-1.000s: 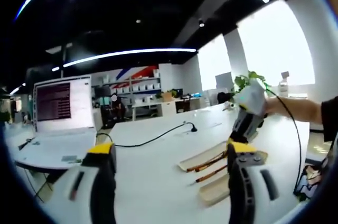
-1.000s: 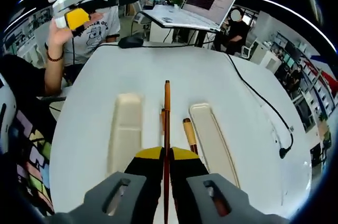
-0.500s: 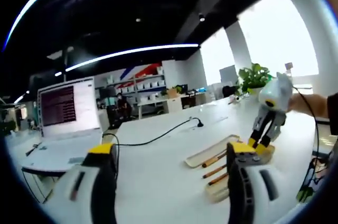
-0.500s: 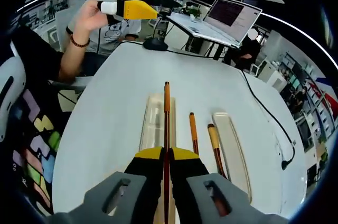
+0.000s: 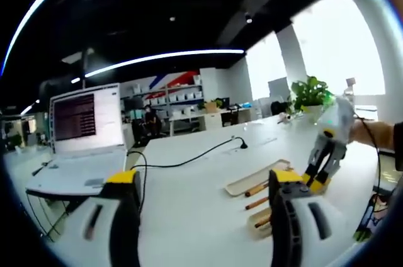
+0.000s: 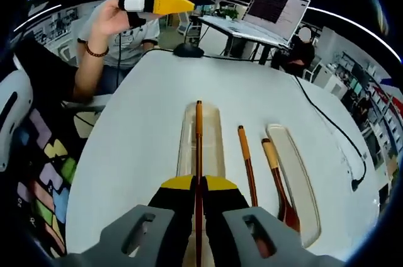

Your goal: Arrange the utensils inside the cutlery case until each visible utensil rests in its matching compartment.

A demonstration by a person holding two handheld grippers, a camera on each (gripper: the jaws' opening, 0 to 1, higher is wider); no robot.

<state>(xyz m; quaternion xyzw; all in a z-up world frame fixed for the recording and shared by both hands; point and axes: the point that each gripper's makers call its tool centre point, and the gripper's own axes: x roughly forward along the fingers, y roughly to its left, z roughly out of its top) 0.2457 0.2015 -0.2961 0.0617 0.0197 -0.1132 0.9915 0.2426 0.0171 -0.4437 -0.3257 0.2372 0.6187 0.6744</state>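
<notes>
My right gripper (image 6: 198, 185) is shut on a long wooden chopstick (image 6: 198, 135) that points away from me. The stick hangs over a cream case half (image 6: 211, 147) lying lengthwise on the white table (image 6: 138, 109). Right of that half lie a second wooden chopstick (image 6: 245, 157) and a wooden spoon (image 6: 276, 176). Beside them is the other cream case half (image 6: 297, 179). In the left gripper view, my right gripper (image 5: 315, 182) stands over the nearer case half (image 5: 259, 224). My left gripper (image 5: 203, 182) is open, held high above the table (image 5: 189, 216) with nothing between its jaws.
An open laptop (image 5: 85, 128) stands at the table's far end, and a black cable (image 5: 189, 159) runs across the top. A person's hand (image 6: 110, 21) holds the left gripper (image 6: 179, 4) up beyond the table edge. A potted plant (image 5: 308, 94) sits far right.
My right gripper has carried the chopstick sideways, from between the case halves to over the left half. The left gripper stayed raised and open.
</notes>
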